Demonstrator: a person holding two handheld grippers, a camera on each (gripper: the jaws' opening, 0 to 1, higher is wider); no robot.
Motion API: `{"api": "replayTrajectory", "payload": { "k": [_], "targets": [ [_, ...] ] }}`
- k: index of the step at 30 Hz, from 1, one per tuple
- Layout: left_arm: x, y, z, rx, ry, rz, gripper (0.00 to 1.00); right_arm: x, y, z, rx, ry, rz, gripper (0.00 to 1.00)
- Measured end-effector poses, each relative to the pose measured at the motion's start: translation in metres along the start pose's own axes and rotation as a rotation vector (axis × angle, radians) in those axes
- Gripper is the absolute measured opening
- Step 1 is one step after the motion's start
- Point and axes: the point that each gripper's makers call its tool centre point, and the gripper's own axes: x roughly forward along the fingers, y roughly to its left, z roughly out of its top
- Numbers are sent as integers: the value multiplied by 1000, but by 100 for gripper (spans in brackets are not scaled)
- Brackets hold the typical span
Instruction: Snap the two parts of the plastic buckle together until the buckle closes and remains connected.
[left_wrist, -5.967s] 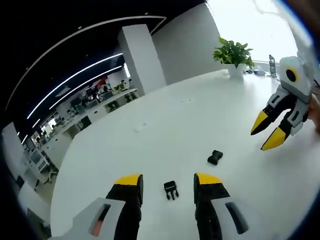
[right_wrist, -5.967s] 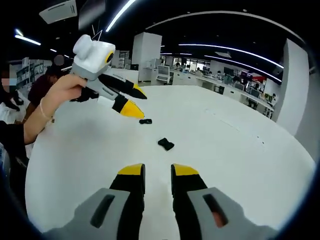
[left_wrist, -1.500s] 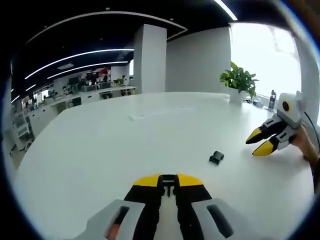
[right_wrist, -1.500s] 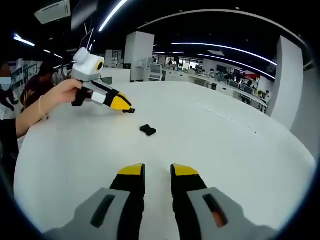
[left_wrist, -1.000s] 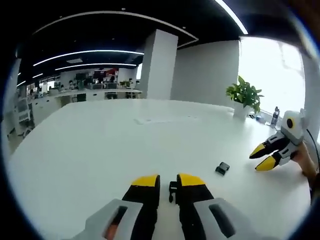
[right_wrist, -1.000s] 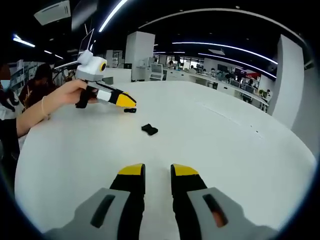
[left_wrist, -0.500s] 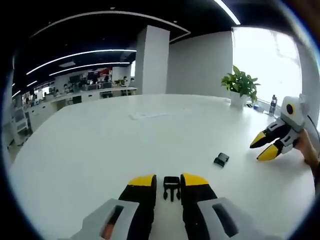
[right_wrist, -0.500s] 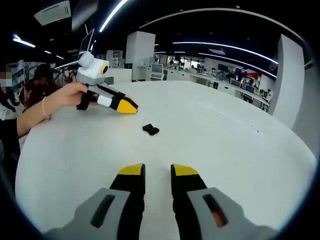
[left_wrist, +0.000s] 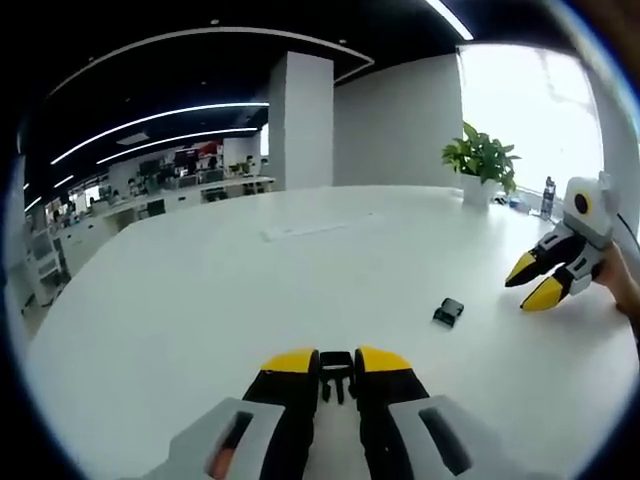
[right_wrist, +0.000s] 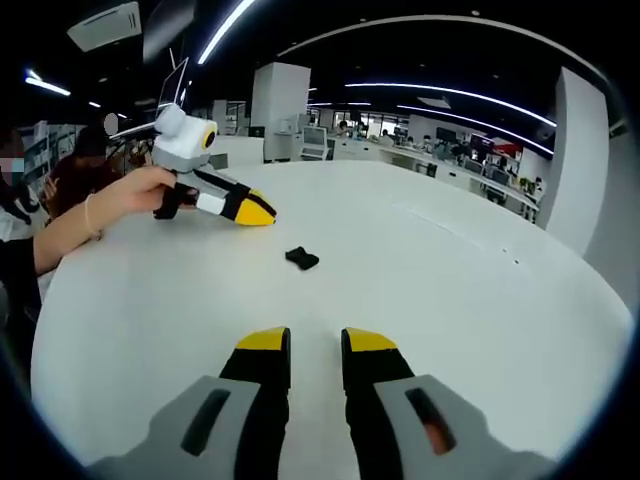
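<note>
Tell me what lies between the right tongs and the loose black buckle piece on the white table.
Bare white round table: nothing lies between the right tongs and the small black plastic buckle piece, as the right gripper view shows.

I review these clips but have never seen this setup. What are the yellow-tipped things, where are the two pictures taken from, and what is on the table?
A person holds a hand tool in each hand, each ending in a two-jaw claw with a camera riding on it. In the left gripper view, the left claw grips one black buckle part between its jaws. The other buckle part lies on the white table, near the right claw. In the right gripper view, the right claw's jaws are slightly apart with nothing between them, and a hand holds the left tool.
</note>
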Motion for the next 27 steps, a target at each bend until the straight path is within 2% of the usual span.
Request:
{"api": "replayTrajectory", "payload": {
  "k": [14, 19, 22, 27],
  "targets": [
    [-3, -2, -2, -2, 23, -5, 13, -1, 1, 0, -2, 2, 2, 20],
    [-7, -13, 0, 20, 24, -31, 13, -1, 1, 0, -3, 2, 2, 20],
    [-9, -25, 2, 52, 30, -68, 13, -1, 1, 0, -2, 2, 3, 20],
    [-12, -53, 2, 93, 40, -173, 13, -1, 1, -1, -2, 3, 0, 20]
  ]
}}
